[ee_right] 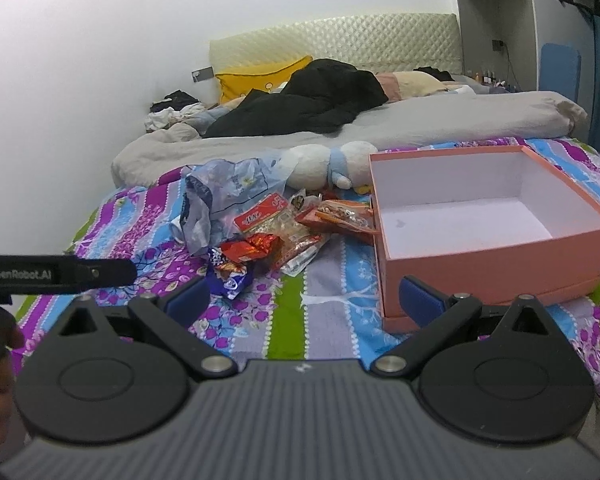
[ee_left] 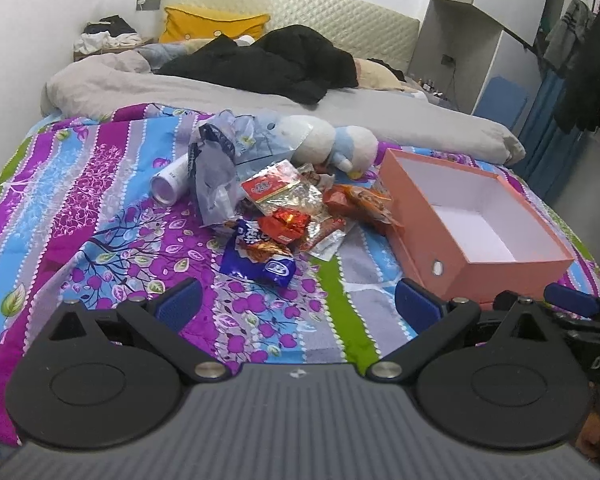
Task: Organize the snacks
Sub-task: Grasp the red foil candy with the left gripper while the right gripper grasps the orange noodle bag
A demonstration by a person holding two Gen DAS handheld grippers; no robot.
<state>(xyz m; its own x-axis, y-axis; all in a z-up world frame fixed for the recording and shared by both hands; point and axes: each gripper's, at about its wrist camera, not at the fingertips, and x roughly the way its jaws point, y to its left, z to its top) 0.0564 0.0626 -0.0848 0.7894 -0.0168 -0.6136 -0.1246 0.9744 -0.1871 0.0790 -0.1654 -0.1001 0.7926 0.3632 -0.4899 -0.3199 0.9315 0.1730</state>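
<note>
Setting: bed with a purple, blue and green floral cover; grey duvet and black garment lie further back toward the headboard.
Snacks: loose heap of snack packets on the cover, just left of the box; a blue packet lies at the near edge, red and foil ones in the middle, an orange packet touching the box's wall.
Box: pink box, open, white inside, nothing seen in it; it stands on the cover at the right.
Other items: crumpled bluish plastic bag against the heap's left side; white tube on its side beside the bag; white and blue plush toy behind the heap.
Left gripper: low over the cover, near the heap; fingers wide apart, nothing between them.
Right gripper: low over the cover; fingers wide apart, holding nothing; right finger overlaps the box's near wall, contact uncertain through the fisheye.
Spacing: both grippers side by side, each showing at the edge of the other's view.
</note>
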